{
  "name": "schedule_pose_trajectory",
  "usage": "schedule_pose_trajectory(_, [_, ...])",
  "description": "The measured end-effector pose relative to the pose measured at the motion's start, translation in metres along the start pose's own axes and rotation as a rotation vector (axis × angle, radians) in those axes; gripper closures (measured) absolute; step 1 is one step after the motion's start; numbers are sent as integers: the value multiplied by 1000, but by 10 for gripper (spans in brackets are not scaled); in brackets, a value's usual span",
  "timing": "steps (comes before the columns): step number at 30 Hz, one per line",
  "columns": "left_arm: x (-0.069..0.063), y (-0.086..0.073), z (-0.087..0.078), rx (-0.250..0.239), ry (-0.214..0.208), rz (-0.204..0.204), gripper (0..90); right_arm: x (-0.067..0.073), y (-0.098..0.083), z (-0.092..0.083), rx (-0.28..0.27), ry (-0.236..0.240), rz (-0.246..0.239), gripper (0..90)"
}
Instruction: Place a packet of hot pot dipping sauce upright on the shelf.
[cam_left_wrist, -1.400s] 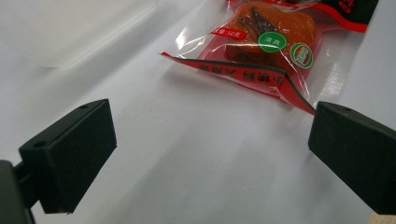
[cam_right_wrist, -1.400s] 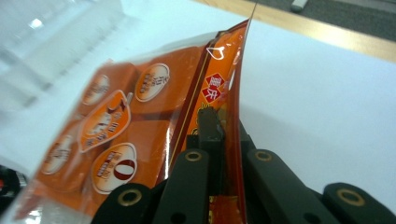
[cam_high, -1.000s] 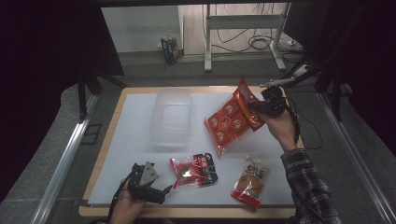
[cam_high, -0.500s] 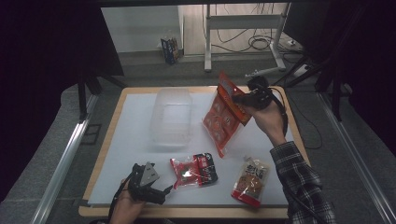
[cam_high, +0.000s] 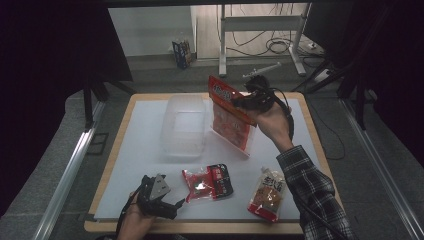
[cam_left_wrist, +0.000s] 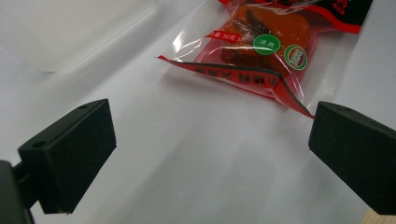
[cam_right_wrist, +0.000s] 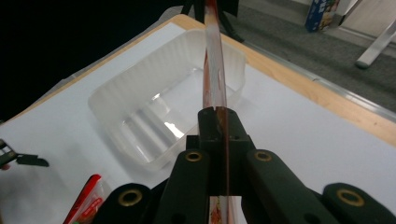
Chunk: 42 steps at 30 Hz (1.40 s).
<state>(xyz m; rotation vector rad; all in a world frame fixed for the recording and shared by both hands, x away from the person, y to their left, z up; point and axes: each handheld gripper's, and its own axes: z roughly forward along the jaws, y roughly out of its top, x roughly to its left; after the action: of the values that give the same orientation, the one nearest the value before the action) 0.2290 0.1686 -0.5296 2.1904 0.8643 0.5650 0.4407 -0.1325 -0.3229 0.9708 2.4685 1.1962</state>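
Observation:
My right gripper (cam_high: 239, 102) is shut on the top edge of a large red snack bag (cam_high: 231, 119), which hangs above the table to the right of a clear plastic tub (cam_high: 183, 126). In the right gripper view the bag (cam_right_wrist: 214, 60) is seen edge-on, pinched between the closed jaws, with the tub (cam_right_wrist: 163, 112) below and beyond it. My left gripper (cam_high: 172, 206) rests open near the table's front edge, left of a small red packet (cam_high: 207, 181). In the left gripper view that packet (cam_left_wrist: 261, 51) lies ahead of the wide-apart jaws, nothing between them.
A brown-and-red pouch (cam_high: 267, 194) lies at the front right of the white board (cam_high: 140, 165). The wooden table edge (cam_high: 320, 150) frames the board. Metal stand legs and cables are on the floor behind the table.
My right gripper has lifted the large red bag off the table and carried it left toward the tub; the bag now hangs upright. The left gripper has stayed put.

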Motion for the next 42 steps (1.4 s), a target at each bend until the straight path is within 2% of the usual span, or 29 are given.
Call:
schedule_pose_trajectory(7, [0,0,0,1,-3,1,7,-1,11,0,-25,-17,8,886])
schedule_pose_trajectory(12, [0,0,0,1,-2,1,7,1,23,0,-48,-5,16,886])
schedule_pose_trajectory(19, [1,0,-1,0,1,-2,6,5,40,0,-59,-23,1,886])
schedule_pose_trajectory(20, [1,0,-1,-2,0,-5,3,7,46,1,-70,-23,4,886])
schedule_pose_trajectory(24, [2,0,-3,-11,-4,-17,2,8,54,3,-84,-19,11,886])
schedule_pose_trajectory(25, [2,0,-3,-22,-7,-30,2,8,56,3,-89,-17,14,886])
schedule_pose_trajectory(32, [4,0,-5,-29,-12,-40,0,11,72,18,-109,4,36,886])
schedule_pose_trajectory(42, [4,0,-5,-30,-10,-41,0,21,89,51,-117,21,56,886])
